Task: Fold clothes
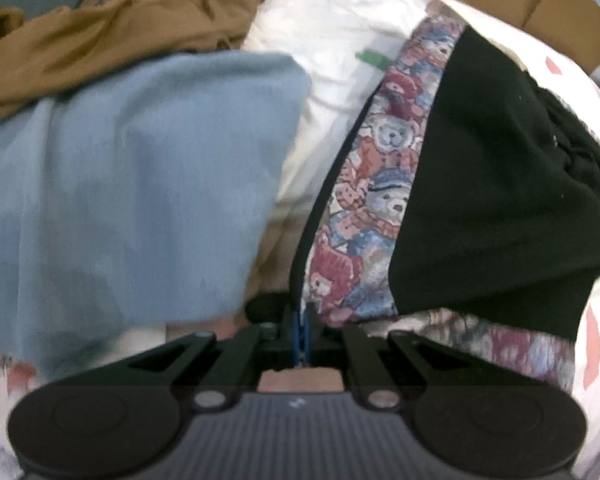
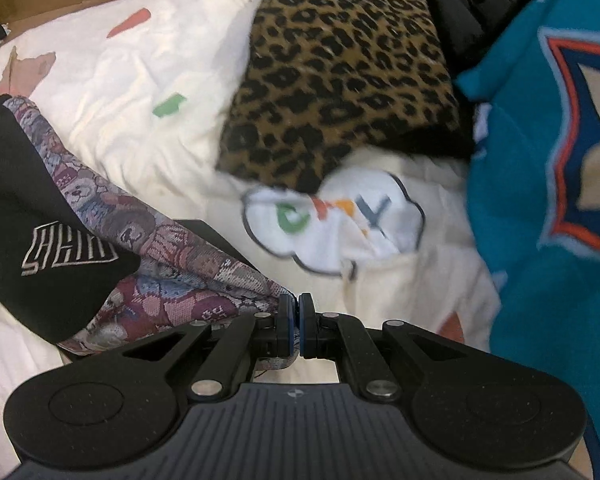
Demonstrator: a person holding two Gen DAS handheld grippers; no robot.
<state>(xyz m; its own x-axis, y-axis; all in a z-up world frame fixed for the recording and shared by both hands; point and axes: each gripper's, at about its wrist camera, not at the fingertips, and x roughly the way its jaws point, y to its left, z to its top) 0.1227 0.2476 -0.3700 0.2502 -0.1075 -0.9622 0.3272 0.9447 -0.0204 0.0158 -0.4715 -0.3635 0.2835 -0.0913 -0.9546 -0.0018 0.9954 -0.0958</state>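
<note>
A black garment with a teddy-bear-patterned woven lining [image 1: 380, 184] lies across a cream bedsheet scattered with small coloured shapes [image 1: 332, 40]. In the left wrist view it fills the centre and right of the frame, its patterned band running from the upper right down to the bottom centre. There the left gripper [image 1: 302, 322] has its blue-padded jaws pressed together on the garment's dark edge.

In the right wrist view the same garment [image 2: 148, 240] sits at the left, showing white embroidered lettering on the black cloth. Its patterned corner reaches the bottom centre, where the right gripper [image 2: 298, 320] pinches it between closed jaws.

Around it, in the left wrist view: a light blue folded cloth [image 1: 132, 184] at left, with a mustard-brown crumpled garment [image 1: 120, 40] above it. In the right wrist view: a leopard-print fabric [image 2: 340, 80] at upper centre, a white cloud-shaped printed patch [image 2: 336, 224] beneath it, and a teal jersey with an orange-edged emblem [image 2: 520, 200] along the right.
</note>
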